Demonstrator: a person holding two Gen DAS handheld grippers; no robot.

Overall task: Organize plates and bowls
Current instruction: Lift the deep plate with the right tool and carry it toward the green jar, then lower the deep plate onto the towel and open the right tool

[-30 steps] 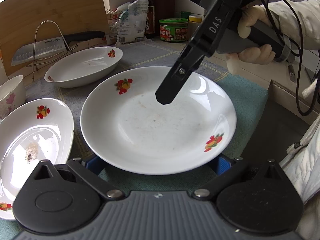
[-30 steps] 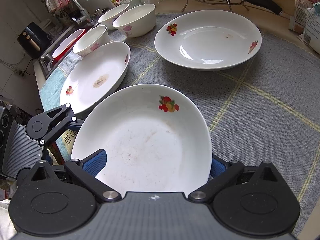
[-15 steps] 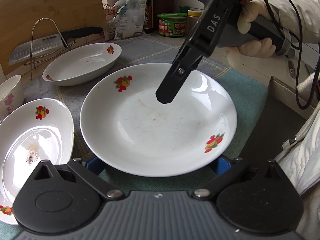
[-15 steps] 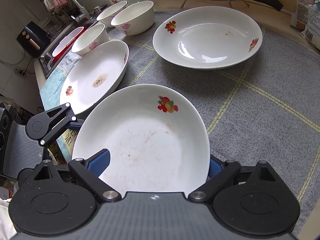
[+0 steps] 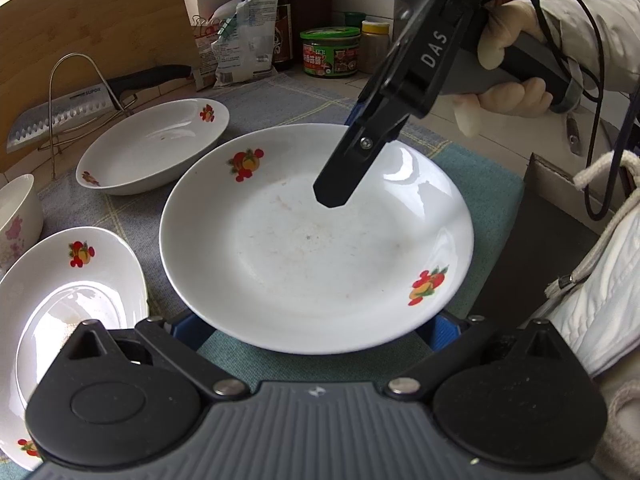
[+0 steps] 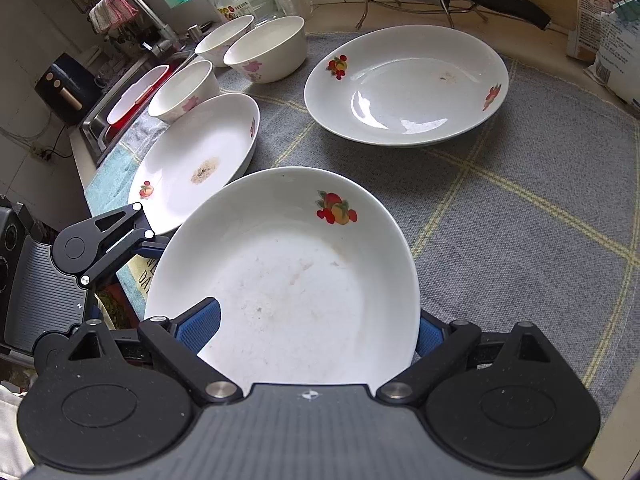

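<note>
Holding the greasy plate point(image 6: 296, 280) in the right gripper point(image 6: 312, 326), I think. One blue pad point(image 6: 198, 320) lies over the plate's inside and the other sits under the rim, so the grip looks like a pinch on one edge only. The plate hangs tilted over the near edge of the grey mat point(image 6: 520, 220), just beside the crumb-stained plate point(image 6: 200, 160).

The left gripper point(image 5: 314, 328) has its jaws wide, pads low at the plate's near rim. I can't tell whether they touch it.

Risks:
- An edge pinch on glazed ceramic could let the plate pivot or slip out.
- If the tilt grows, the low edge may clip the stained plate.
- If the left jaws close off-centre, the two grippers fight each other and could chip the rim.

Poor visibility:
- The plate hides the right gripper's lower finger in both views.
- The underside of the plate and its gap to the green cloth point(image 5: 488, 184) are unseen.
- The deep plate point(image 6: 404, 88) and bowls point(image 6: 264, 48) sit well apart.
</note>
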